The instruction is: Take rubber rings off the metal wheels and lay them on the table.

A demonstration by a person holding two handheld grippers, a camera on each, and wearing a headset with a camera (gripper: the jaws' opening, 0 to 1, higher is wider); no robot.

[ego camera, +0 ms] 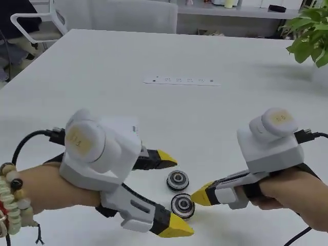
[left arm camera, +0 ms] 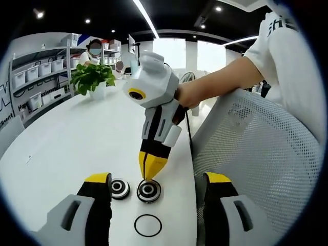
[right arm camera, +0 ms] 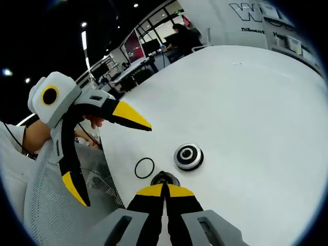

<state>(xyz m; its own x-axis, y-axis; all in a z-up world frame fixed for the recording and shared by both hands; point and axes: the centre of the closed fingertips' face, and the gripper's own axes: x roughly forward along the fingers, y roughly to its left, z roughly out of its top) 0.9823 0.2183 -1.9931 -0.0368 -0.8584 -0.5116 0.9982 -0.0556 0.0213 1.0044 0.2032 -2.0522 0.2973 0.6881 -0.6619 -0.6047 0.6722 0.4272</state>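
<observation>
Wall lettering far behind begins with a W; the rest is unreadable. On the white table (ego camera: 102, 77), the right gripper (ego camera: 198, 198) has its jaws pressed together, tip touching the near metal wheel (ego camera: 182, 204), black and silver; whether it pinches anything I cannot tell. The far metal wheel (ego camera: 178, 180) sits just beside it. The left gripper (ego camera: 172, 192) is spread wide, empty. A loose black rubber ring (left arm camera: 148, 225) lies near the table's edge. A white power strip (ego camera: 182, 80) lies far off, and a green plant (ego camera: 310, 36) stands far right.

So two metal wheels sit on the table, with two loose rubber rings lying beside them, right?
Not quite: one loose rubber ring lies beside the two metal wheels on the table, not two. The left gripper view shows it.
</observation>
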